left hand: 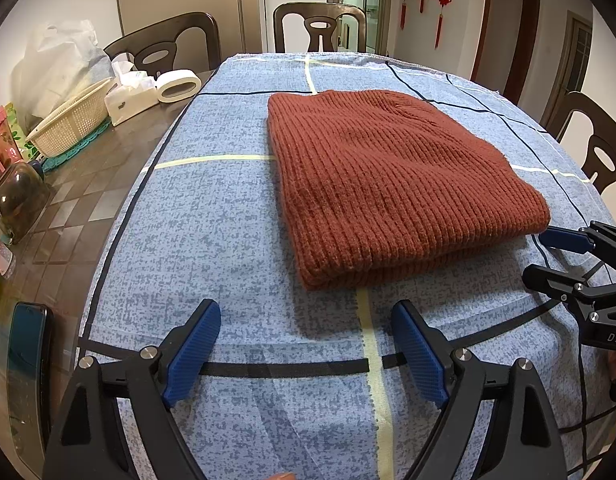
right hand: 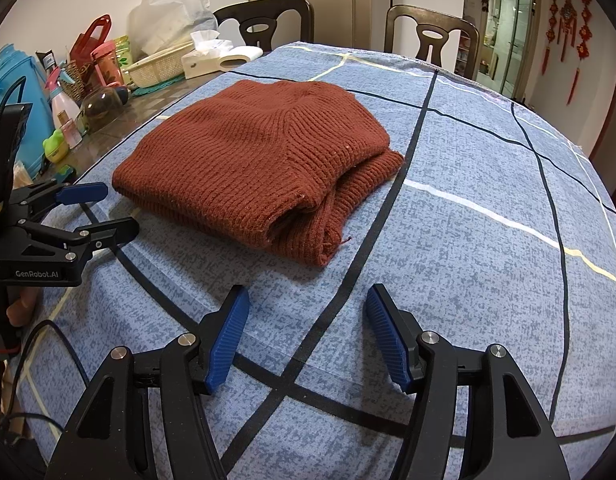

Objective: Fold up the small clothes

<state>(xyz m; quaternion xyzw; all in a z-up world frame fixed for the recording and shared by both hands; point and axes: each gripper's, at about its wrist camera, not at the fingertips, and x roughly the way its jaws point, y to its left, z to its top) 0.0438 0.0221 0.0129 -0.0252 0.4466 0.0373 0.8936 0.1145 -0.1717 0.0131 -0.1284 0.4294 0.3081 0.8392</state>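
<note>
Two grippers, left gripper (left hand: 305, 318) and right gripper (right hand: 308, 306), hover low in frame with blue ribbed fingers (left hand: 195, 352) spread wide, holding nothing, while the folded rust-red knitted sweater (left hand: 388, 184) lies mid-frame on the blue-clothed surface (left hand: 211, 208).

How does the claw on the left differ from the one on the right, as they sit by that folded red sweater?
The left gripper gapes visibly wider than the right gripper. The left gripper faces the sweater's smooth folded edge; the right gripper faces its open side, where the layers show. Both are open, empty, with blue ribbed pads, and clear of the sweater above the blue tablecloth.
</note>
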